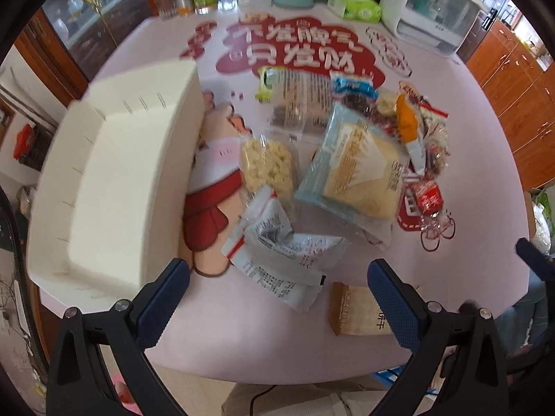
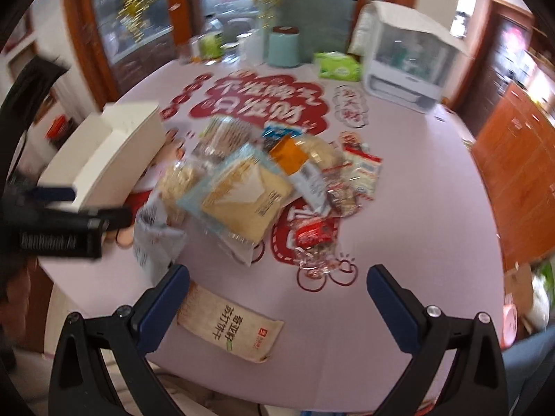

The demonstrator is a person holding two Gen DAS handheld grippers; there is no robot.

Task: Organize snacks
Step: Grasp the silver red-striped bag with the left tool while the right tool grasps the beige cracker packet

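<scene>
Both claws are spread and grip nothing: the left claw [image 1: 277, 298] low in its view, the right claw [image 2: 277, 298] likewise. The snacks [image 1: 350, 166] lie heaped mid-frame on the pink counter [image 1: 468, 159], with a white bin [image 1: 114, 187] at left. A brown cracker pack [image 2: 230, 326] lies apart from the heap, near the bottom between the right claw's fingers.
</scene>
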